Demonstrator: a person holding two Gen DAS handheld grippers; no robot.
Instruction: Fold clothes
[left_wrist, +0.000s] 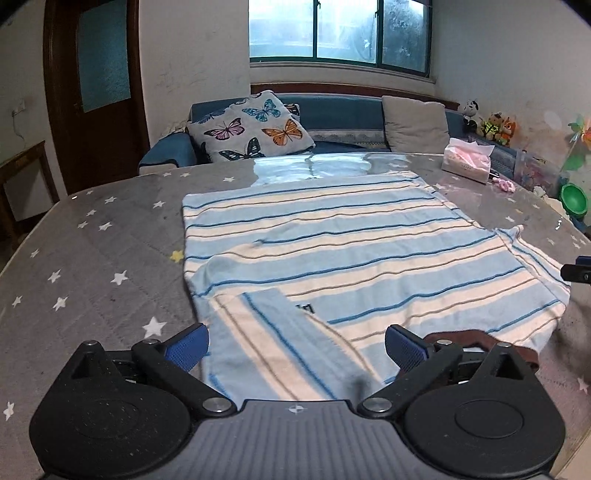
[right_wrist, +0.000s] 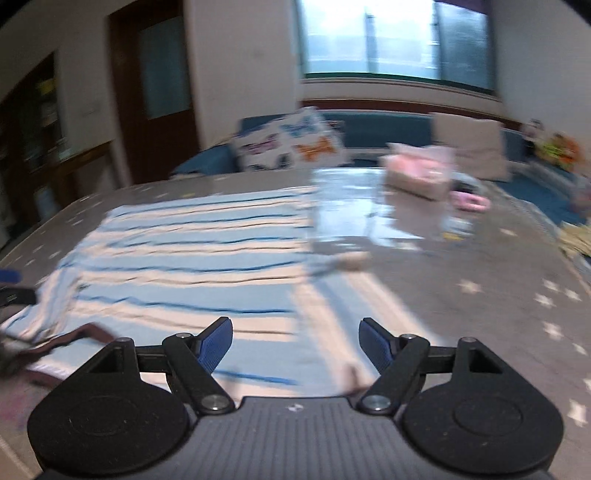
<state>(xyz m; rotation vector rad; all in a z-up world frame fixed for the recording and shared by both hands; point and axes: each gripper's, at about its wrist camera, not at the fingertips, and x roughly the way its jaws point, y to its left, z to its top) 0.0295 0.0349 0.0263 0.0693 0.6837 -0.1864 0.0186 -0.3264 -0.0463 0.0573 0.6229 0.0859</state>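
Grey star-print table (left_wrist: 92, 258) fills most of both views, with a glossy clear cover that throws back the window light. Closest to us, the left gripper (left_wrist: 297, 349) hangs over the near edge of the striped shirt (left_wrist: 332, 251), blue pads spread wide with nothing pinched, just a folded-in sleeve lying below the gap. Right gripper (right_wrist: 295, 345) is also spread apart and empty, sitting over the shirt's right side; that view is smeared with blur.

The shirt lies flat in the middle of the table, blue and cream stripes running side to side, collar end toward us and hem toward the far side. There's a small dark label near the neck, but I can't read it. A brown strap-like thing (left_wrist: 480, 338) sits at the shirt's near right corner, partly hidden behind the left gripper's finger.

Beyond the shirt to the right: a tissue box (left_wrist: 467, 162) with pink wrapping and some pink bits beside it. Behind the table, a blue sofa (left_wrist: 343, 110) with a butterfly cushion (left_wrist: 251, 129), a grey cushion (left_wrist: 415, 123), and stuffed toys (left_wrist: 491, 123) along the ledge.
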